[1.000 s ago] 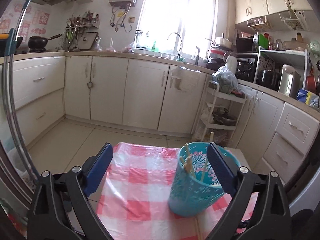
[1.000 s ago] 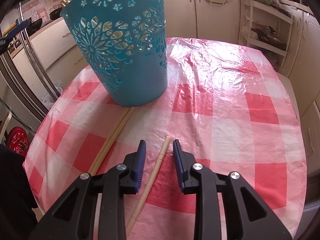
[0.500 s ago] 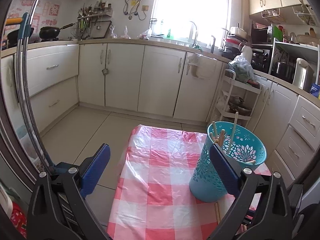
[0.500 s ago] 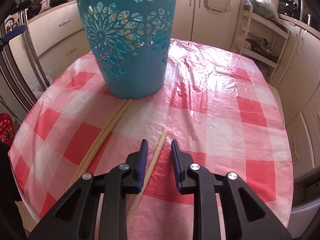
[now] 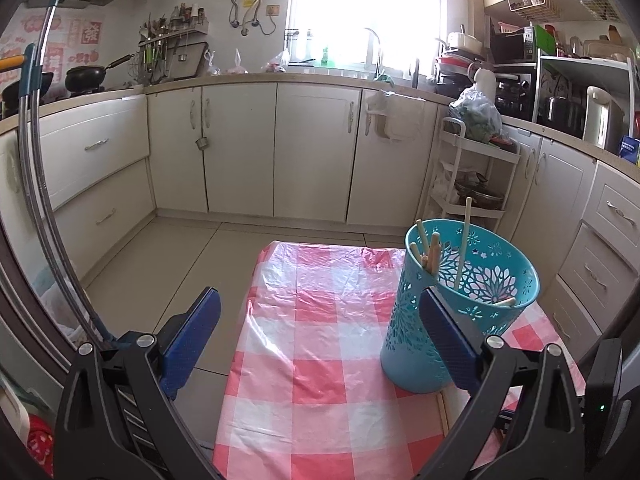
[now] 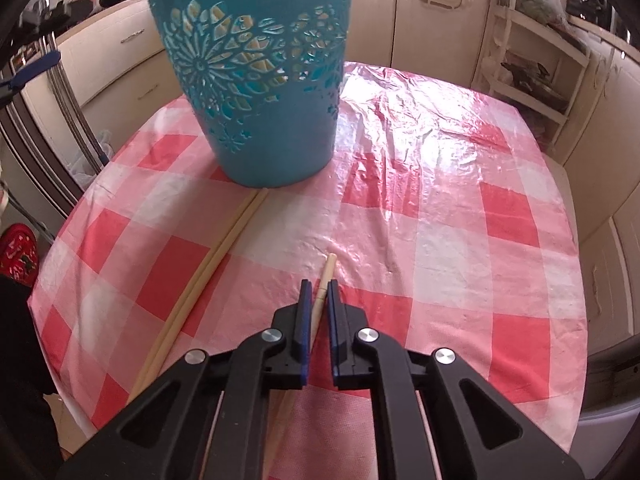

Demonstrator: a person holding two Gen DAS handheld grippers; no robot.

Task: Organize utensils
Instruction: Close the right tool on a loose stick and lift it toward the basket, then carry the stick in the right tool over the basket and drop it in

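A teal cut-out basket (image 6: 256, 76) stands on the pink checked tablecloth (image 6: 440, 208) and holds several wooden chopsticks (image 5: 428, 254); it also shows in the left wrist view (image 5: 460, 308). My right gripper (image 6: 318, 296) is closed on a single chopstick (image 6: 326, 276) lying on the cloth, its tip poking out ahead of the pads. Two more chopsticks (image 6: 208, 264) lie side by side to the left, reaching the basket's base. My left gripper (image 5: 316, 320) is open and empty, held above the table's near left side.
White kitchen cabinets (image 5: 312, 148) ring the room. A white trolley (image 5: 472, 184) stands behind the table on the right. A metal-tube frame (image 5: 36, 184) rises at the left. The table edge (image 5: 240, 344) drops to the tiled floor.
My right gripper's jaws have closed from slightly apart onto the single chopstick. My left gripper has pulled back and left, so the basket now sits further to its right.
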